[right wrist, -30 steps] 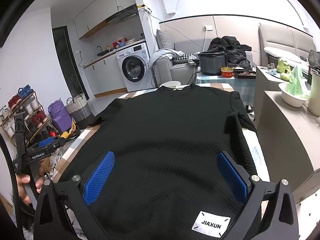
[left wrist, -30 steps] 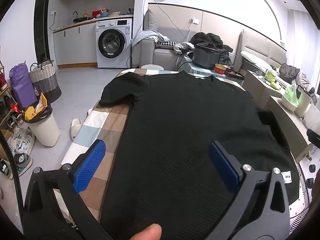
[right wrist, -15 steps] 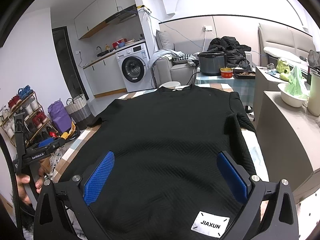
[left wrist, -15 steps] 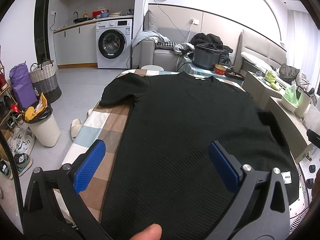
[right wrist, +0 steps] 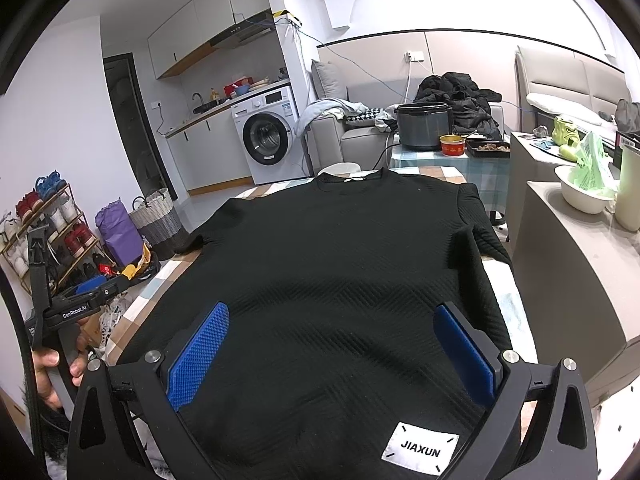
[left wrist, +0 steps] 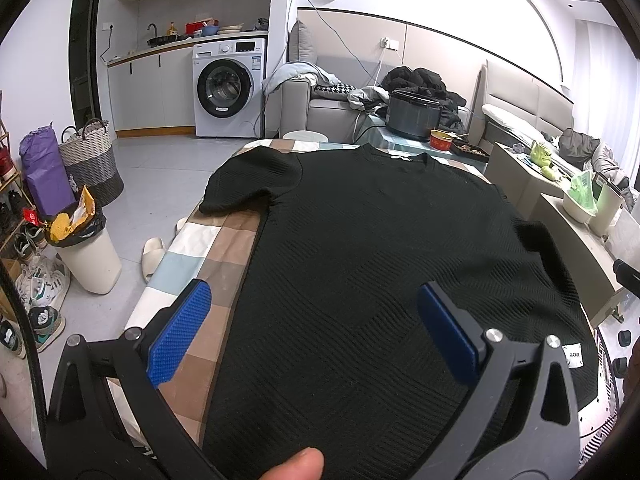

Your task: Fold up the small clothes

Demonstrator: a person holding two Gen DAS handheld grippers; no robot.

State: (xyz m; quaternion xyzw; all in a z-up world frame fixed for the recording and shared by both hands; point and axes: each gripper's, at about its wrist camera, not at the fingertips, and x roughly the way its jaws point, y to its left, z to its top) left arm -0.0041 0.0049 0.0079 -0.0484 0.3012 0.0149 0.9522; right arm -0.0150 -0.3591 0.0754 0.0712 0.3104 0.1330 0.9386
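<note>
A black short-sleeved knit top (left wrist: 384, 248) (right wrist: 344, 264) lies flat on a checked cloth (left wrist: 224, 240), collar at the far end, hem toward me. A white JIAXUN label (right wrist: 420, 448) sits near its hem on the right. My left gripper (left wrist: 316, 332) hovers open over the hem's left part, one blue pad (left wrist: 180, 332) above the bare cloth. My right gripper (right wrist: 332, 352) is open over the hem's right part. Nothing is held by either. The left gripper (right wrist: 90, 288), held in a hand, shows at the right wrist view's left edge.
A bin (left wrist: 88, 248), slippers (left wrist: 154, 252), baskets (left wrist: 90, 160) and shoes stand on the floor to the left. A low table with a cooker (left wrist: 414, 120) is beyond the collar. A grey counter with a bowl (right wrist: 580, 196) runs along the right side.
</note>
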